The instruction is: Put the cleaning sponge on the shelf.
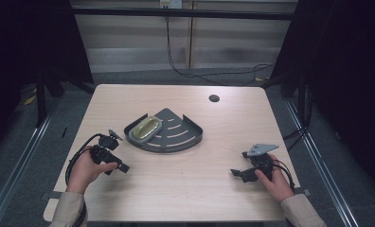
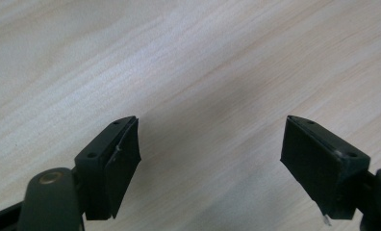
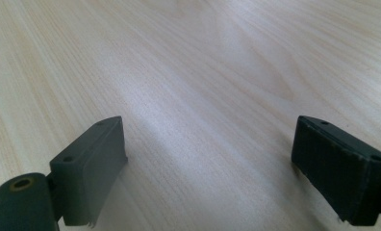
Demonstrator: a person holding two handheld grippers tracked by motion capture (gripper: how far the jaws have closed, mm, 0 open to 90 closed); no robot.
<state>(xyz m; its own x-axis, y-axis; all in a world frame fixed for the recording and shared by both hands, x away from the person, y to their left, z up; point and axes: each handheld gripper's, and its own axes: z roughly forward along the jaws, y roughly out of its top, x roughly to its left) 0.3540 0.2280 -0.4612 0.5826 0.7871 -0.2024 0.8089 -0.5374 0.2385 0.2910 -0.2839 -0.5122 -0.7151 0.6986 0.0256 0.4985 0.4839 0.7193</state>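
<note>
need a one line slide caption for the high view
A person holds the open left gripper and right gripper low over a wooden table, near a dark corner tray holding a yellowish object.

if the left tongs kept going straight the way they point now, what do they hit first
Most likely the bare table top: the left tongs stand open and empty, angled down at wood, though depth is hard to judge.
</note>
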